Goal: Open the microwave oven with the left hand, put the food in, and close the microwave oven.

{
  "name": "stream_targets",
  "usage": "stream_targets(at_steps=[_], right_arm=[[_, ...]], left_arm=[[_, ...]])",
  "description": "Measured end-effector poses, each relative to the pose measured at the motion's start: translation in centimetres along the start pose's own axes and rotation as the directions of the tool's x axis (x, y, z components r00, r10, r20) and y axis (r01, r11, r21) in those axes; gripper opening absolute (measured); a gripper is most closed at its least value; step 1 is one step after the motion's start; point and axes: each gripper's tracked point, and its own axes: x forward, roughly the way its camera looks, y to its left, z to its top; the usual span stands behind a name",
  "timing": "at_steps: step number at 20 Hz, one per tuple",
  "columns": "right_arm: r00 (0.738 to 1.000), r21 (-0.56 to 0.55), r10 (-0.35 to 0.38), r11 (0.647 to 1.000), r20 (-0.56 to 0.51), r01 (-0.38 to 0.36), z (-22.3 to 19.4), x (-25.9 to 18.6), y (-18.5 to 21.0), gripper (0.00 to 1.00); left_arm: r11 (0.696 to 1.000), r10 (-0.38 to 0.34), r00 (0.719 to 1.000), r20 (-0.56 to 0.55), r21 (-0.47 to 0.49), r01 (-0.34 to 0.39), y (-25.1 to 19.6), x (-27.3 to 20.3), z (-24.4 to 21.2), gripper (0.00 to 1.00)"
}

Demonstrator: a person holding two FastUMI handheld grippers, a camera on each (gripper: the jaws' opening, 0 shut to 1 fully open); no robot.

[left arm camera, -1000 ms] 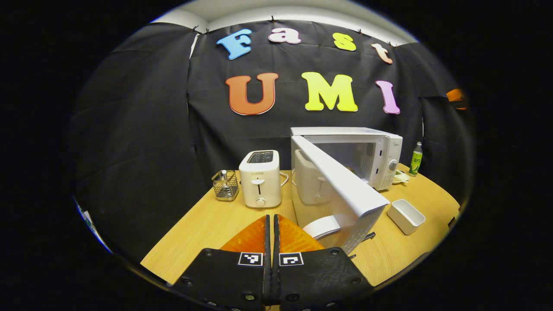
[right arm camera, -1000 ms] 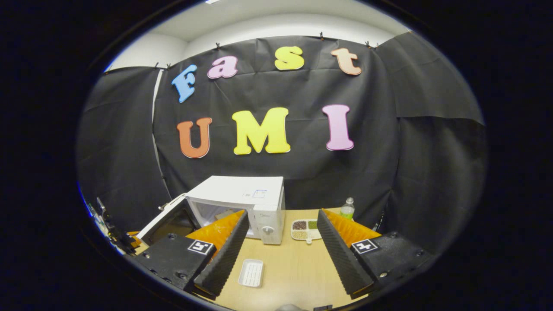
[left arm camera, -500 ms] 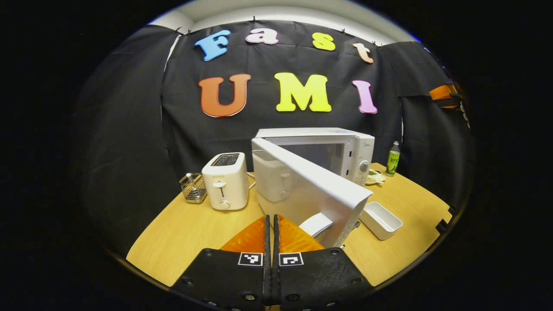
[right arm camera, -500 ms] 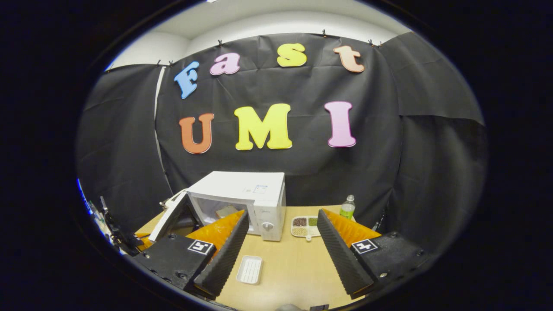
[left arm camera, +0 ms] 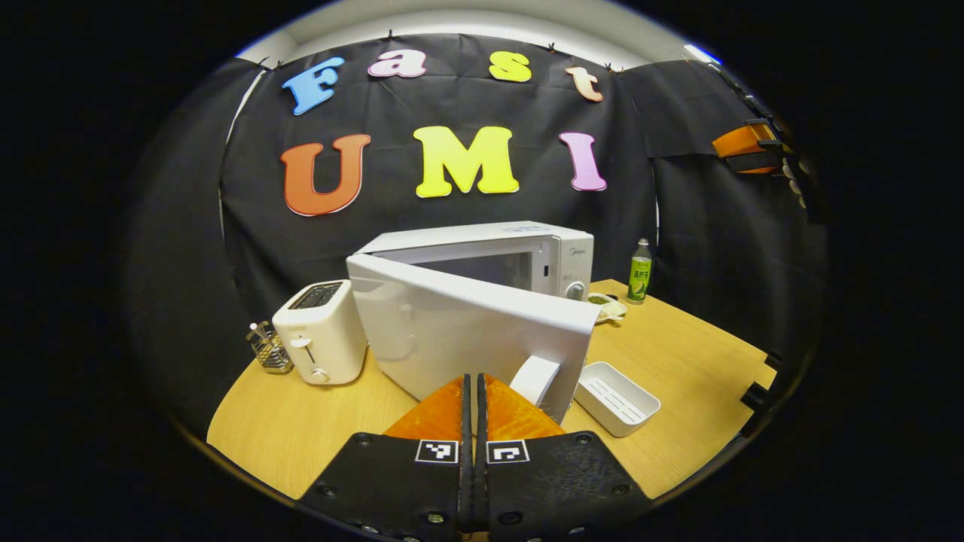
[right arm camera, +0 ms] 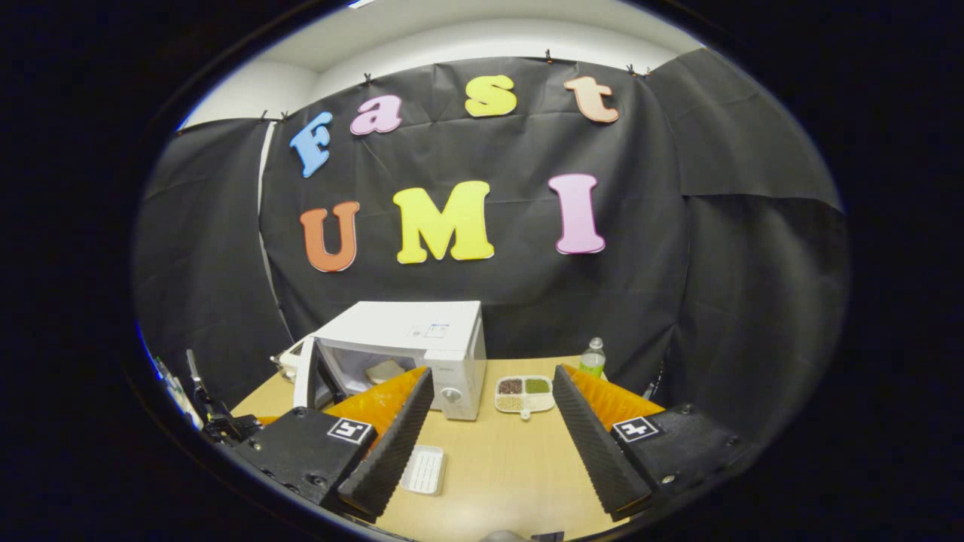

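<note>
The white microwave (left arm camera: pixel 482 252) stands at mid-table, its door (left arm camera: pixel 459 331) swung partway out from the left hinge. My left gripper (left arm camera: pixel 473 379) is shut with nothing in it, its tips close to the door's outer face just left of the white handle (left arm camera: pixel 536 379); I cannot tell whether they touch. In the right gripper view the microwave (right arm camera: pixel 410 331) shows its door (right arm camera: pixel 305 373) ajar, with a pale piece of food (right arm camera: pixel 384 370) inside. My right gripper (right arm camera: pixel 493 373) hangs open and holds nothing, back from the table.
A white toaster (left arm camera: pixel 320 331) and a wire rack (left arm camera: pixel 269 348) stand left of the microwave. An oblong white tray (left arm camera: pixel 617 388) lies to the front right. A sectioned plate (right arm camera: pixel 525 391) and a green bottle (right arm camera: pixel 593 357) sit right of the microwave.
The microwave door has swung from wide open toward its frame, and my shut left gripper has moved with it. My right gripper has barely shifted.
</note>
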Motion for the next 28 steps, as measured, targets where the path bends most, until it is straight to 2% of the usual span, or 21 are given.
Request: stream_targets(at_steps=[1,2,3,5,6,7,8,13,15,16,19,20,27,28], right_arm=[[1.000,0.002,-0.005,1.000,0.001,0.005,-0.1,0.0,-0.3,0.92],[1.000,0.004,-0.011,1.000,0.003,0.011,0.0,-0.1,-0.7,1.00],[1.000,0.007,-0.015,1.000,0.002,0.015,-0.1,-0.1,-1.0,0.92],[1.000,0.015,-0.027,1.000,0.000,0.027,-0.1,-0.2,-1.8,0.92],[0.999,0.019,-0.033,0.999,0.000,0.033,-0.2,-0.3,-2.2,1.00],[0.999,0.023,-0.040,0.999,-0.001,0.040,-0.2,-0.3,-2.5,1.00],[0.999,0.028,-0.044,0.999,0.000,0.044,-0.1,-0.4,-2.9,0.92],[0.998,0.040,-0.066,0.997,-0.006,0.067,-0.4,-0.5,-4.3,0.92],[0.997,0.043,-0.076,0.996,-0.008,0.076,-0.5,-0.4,-4.9,0.92],[0.997,0.044,-0.081,0.996,-0.008,0.081,-0.4,-0.3,-5.2,1.00],[0.995,0.048,-0.098,0.994,-0.016,0.099,-0.6,-0.2,-6.2,1.00],[0.994,0.049,-0.104,0.993,-0.017,0.105,-0.6,-0.2,-6.5,0.92],[0.991,0.057,-0.130,0.990,-0.040,0.132,-1.1,0.8,-8.0,0.92],[0.990,0.056,-0.133,0.989,-0.041,0.135,-1.2,0.9,-8.1,1.00]], left_arm=[[1.000,-0.014,1.000,0.002,0.004,0.014,-0.8,0.5,0.2,0.00],[1.000,-0.027,1.000,0.000,0.009,0.027,-1.4,0.9,0.3,0.00],[0.999,-0.040,0.999,0.000,0.015,0.040,-2.1,1.6,0.5,0.00],[0.997,-0.065,0.998,0.004,0.029,0.065,-3.3,2.7,1.1,0.00],[0.997,-0.074,0.997,0.005,0.036,0.074,-3.9,3.3,1.4,0.00],[0.996,-0.084,0.996,0.007,0.043,0.083,-4.3,3.8,1.6,0.00],[0.995,-0.091,0.996,0.008,0.048,0.090,-4.7,4.4,1.9,0.00],[0.991,-0.119,0.993,0.016,0.060,0.118,-6.4,7.6,3.1,0.00],[0.991,-0.124,0.992,0.018,0.062,0.123,-7.0,9.0,3.5,0.00],[0.991,-0.124,0.992,0.019,0.058,0.122,-7.1,9.7,3.7,0.00],[0.992,-0.121,0.993,0.016,0.032,0.121,-7.4,11.5,3.9,0.00],[0.993,-0.119,0.993,0.017,0.024,0.118,-7.4,12.3,4.0,0.00],[0.995,-0.099,0.995,0.020,0.006,0.098,-7.1,16.7,4.9,0.00],[0.995,-0.096,0.995,0.020,0.002,0.096,-7.3,17.3,5.1,0.00]])
